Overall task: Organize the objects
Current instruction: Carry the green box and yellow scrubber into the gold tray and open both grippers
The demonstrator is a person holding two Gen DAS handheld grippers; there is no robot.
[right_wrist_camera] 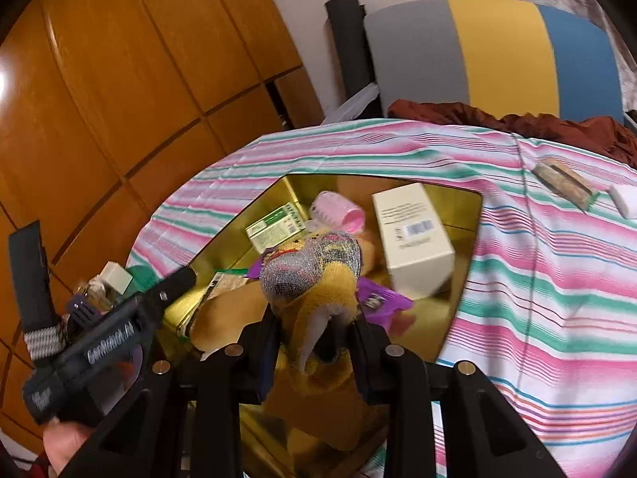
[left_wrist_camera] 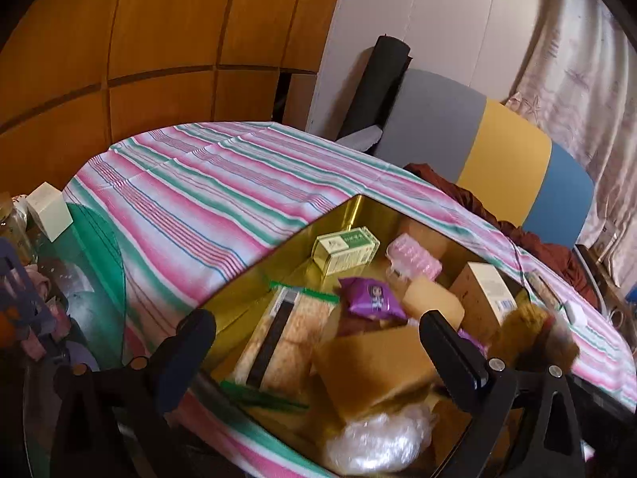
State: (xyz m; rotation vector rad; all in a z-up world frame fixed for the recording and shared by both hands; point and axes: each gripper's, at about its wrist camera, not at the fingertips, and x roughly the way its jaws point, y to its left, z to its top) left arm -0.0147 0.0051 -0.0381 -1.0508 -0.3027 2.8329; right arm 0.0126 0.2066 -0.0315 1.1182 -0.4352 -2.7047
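Bench (left_wrist_camera: 191,183) draped in pink-green striped cloth, wooden cabinets (left_wrist_camera: 119,40) upper left, tri-colour chair (right_wrist_camera: 497,47) upper right; gold box (right_wrist_camera: 290,195) centre of both views, holding a cream carton (right_wrist_camera: 410,235), green carton (left_wrist_camera: 344,249), purple packet (left_wrist_camera: 372,294); left gripper (left_wrist_camera: 318,342) angled down over the box, fingers spread wide, nothing between them; right gripper (right_wrist_camera: 316,334) lower centre, fingers clamped on a yellow scouring pad (right_wrist_camera: 318,279) above the box.
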